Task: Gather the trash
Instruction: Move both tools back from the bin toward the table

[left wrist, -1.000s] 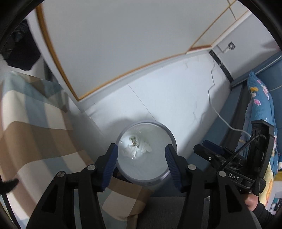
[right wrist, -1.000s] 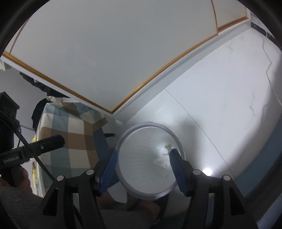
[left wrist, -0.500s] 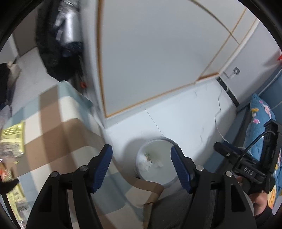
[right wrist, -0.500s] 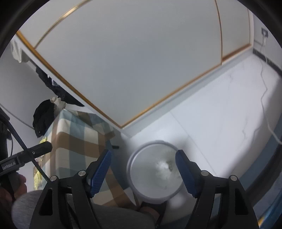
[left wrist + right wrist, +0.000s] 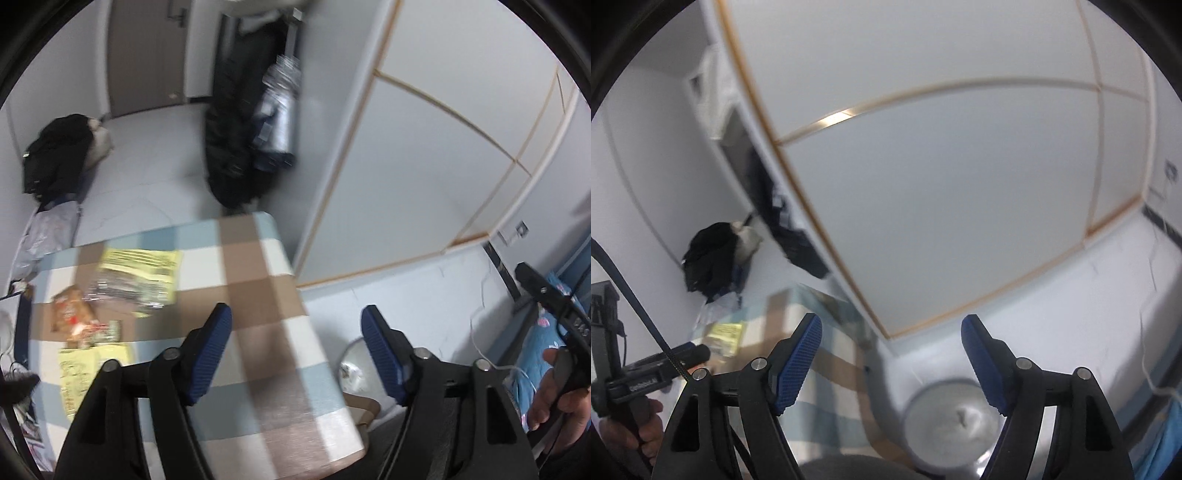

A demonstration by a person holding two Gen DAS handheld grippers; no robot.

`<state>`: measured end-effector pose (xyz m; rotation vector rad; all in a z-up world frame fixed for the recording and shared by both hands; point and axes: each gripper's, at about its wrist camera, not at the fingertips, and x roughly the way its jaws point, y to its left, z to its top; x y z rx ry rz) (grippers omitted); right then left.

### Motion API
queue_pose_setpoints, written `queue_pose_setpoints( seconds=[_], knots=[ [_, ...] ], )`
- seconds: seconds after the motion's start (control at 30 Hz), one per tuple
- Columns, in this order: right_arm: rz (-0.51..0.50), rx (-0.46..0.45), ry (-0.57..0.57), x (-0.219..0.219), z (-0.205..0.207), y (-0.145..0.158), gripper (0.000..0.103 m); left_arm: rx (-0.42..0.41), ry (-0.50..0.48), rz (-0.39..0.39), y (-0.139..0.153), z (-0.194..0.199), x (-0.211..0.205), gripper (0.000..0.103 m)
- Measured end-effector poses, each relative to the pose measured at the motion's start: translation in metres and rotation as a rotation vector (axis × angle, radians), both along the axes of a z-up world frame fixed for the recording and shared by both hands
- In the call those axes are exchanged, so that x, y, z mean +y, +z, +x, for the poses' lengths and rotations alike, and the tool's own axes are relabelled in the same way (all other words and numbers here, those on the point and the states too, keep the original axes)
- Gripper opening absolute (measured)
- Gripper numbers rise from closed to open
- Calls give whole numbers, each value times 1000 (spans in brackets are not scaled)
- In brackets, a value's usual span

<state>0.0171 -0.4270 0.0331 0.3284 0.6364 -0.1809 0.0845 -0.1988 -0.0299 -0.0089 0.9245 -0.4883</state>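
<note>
Both claws empty, jaws just been opening: left claw over the checked tabletop, right claw facing the wardrobe doors. Wrappers lie on the tabletop's far side. Bin on floor beside it, crumpled tissue inside.

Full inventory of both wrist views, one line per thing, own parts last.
Table: 1, blue, brown and white check cloth, left of bin.
Yellow wrappers: 2 at least, on table's far left part.
Orange snack packet: 1, beside the wrappers.
Trash bin: 1, grey, on floor by table, crumpled white paper inside.
Dark clothes: several, black, piled and hung at the back.
White cable: 1, along floor at right.
Left gripper: black, blue fingers, open, empty.
Right gripper: same, open, empty.
</note>
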Motion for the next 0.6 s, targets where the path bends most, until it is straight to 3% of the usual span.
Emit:
queue_pose_setpoints(
  seconds=[0.23,0.6],
  knots=[
    [-4,-87,154,77,17,21,84,-50,105,-24,16,-4,56,75],
    [3,-117,338,175,26,4,87,-131,236,1,17,-22,141,76]
  ],
)
